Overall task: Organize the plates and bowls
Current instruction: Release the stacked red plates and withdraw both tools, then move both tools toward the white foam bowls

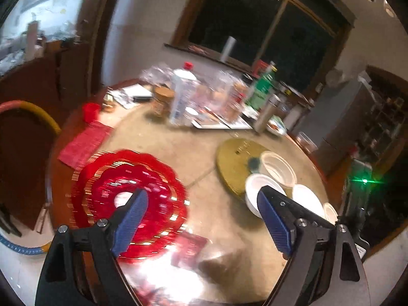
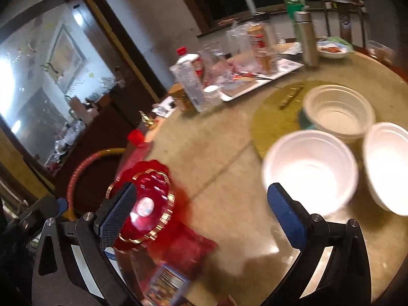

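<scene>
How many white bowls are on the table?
3, possibly 4: ribbed bowl on the gold mat, near bowl at the mat's edge, third bowl beside it, partial white rim maybe another.

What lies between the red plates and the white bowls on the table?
Only bare table separates the red plates from the nearest white bowl, seen in both wrist views.

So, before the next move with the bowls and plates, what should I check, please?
1. Left gripper open, nothing held: ok.
2. Right gripper open, nothing held: ok.
3. Nearest white foam bowl upright and apart from the right fingers: ok.
4. Stacked white ribbed bowls resting on the round gold woven placemat: ok.
5. Red scalloped plastic plates with gold rims neatly stacked: cannot tell, motion blur.
6. Pictures sharp enough to aim a grasp: not ok, both views are blurred.
</scene>
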### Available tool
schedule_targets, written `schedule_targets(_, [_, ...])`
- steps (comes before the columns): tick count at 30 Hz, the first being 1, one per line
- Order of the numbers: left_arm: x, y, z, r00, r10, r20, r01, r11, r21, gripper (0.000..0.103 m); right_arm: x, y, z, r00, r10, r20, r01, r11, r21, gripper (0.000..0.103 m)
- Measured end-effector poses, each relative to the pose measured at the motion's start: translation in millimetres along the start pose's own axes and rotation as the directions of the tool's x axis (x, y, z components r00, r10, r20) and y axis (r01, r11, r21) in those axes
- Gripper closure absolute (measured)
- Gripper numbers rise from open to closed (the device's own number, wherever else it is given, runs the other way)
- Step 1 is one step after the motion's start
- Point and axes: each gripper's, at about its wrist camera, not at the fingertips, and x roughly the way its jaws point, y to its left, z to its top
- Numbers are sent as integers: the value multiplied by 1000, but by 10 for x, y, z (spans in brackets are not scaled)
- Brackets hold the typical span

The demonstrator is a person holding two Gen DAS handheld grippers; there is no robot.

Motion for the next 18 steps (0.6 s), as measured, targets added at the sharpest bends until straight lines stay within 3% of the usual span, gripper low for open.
schedule_targets(8, [467,-284,-64,992,-80,-94,83,996,32,15,-486,-630,-165,988,-153,30,149,982,119,0])
schedule_targets(12, [706,-412,-74,986,-83,-142,90,995,43,15,-671,-897,-212,975,-216,43,204,961,187,0])
schedule_targets(14, [814,-488,-84,983,-83,-165,92,995,49,15,-710,-998,-229,974,-225,31,213,953,217,0])
schedule_targets(18, [1102,-637,-133,976,-82,-202,98,993,68,15,-741,-1211,-262,989,-145,4,138,946,292,0])
